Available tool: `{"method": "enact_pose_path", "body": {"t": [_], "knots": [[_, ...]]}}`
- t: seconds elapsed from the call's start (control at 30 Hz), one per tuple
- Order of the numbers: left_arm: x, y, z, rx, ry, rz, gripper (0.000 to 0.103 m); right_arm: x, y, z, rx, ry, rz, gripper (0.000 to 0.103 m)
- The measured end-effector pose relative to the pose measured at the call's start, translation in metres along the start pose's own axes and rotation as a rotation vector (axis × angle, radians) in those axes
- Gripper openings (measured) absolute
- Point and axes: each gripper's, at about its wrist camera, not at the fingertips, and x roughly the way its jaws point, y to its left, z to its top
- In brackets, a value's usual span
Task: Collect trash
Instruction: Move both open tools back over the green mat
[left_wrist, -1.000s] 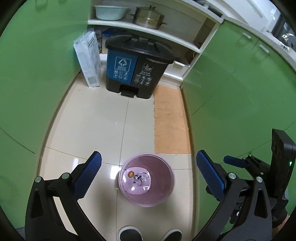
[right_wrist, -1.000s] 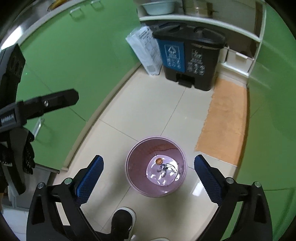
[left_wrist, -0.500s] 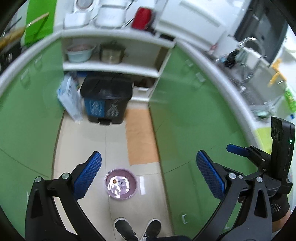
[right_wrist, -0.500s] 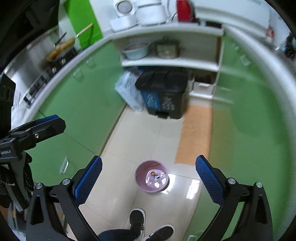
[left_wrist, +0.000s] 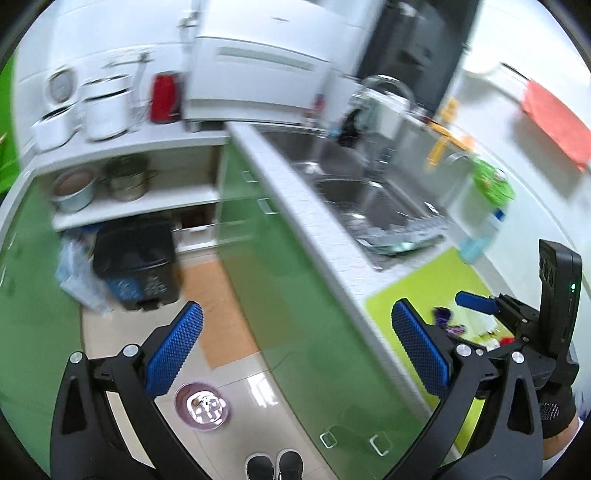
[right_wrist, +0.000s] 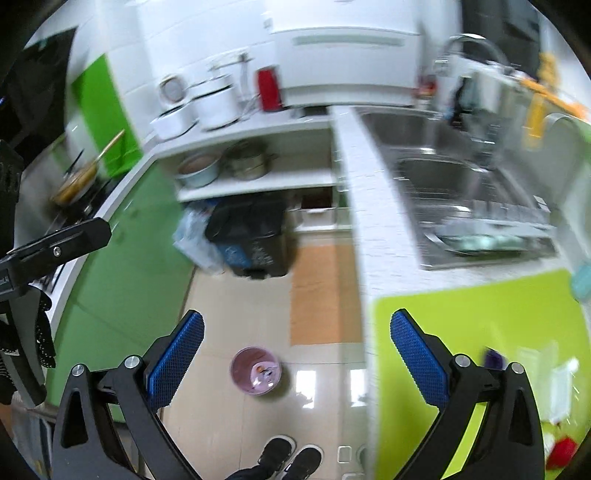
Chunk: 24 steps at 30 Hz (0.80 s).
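**Listener:** Where are your tongs, and is anything in them?

**Me:** I hold one in each hand, both raised high over a narrow kitchen aisle. My left gripper (left_wrist: 295, 345) has its blue pads spread wide with only air between them. My right gripper (right_wrist: 297, 345) is the same: wide open and empty. From the left camera I can see the right tool off to my right, over the counter.

**Listener:** Where is the trash?

**Me:** On a lime-green mat (right_wrist: 480, 314) that lies on the counter to my right, beside the steel sink (right_wrist: 461, 192). The view is blurred, but I can make out a purple wrapper (left_wrist: 441, 314), some white scraps (right_wrist: 561, 387) and a small red piece (right_wrist: 561, 448). I cannot tell exactly what each one is.

**Listener:** And where does it go?

**Me:** A small pink bin (right_wrist: 255, 371) stands on the tiled floor well below me, just ahead of my shoes (right_wrist: 291, 458). A few bits already lie at its bottom. A larger black pedal bin (left_wrist: 135, 264) stands at the far end of the aisle, under the shelves.

**Listener:** So which step is this?

**Me:** I judge I am between the bin and the counter, empty-handed, about to fetch a piece. More litter is plainly left on the mat.

**Listener:** What does the next move need?

**Me:** Lowering one gripper to the mat, setting its pads either side of a single scrap and closing gently. The wrapper looks thin and light, so it may slip or flatten.
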Motion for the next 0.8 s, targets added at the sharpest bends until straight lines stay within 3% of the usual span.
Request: {"method": "enact_pose_path", "body": {"t": [0.37,0.8], "knots": [[0.051,-0.12,0.029,0.252,0.076,-0.207,0.1,-0.085,-0.101,-0.044,0.262,-0.079,-0.242,0.097],[0.105,-0.244,-0.003,0.492,0.192,-0.398,0.1,-0.154,-0.179,-0.129,0.505,-0.088,-0.465,0.097]]}}
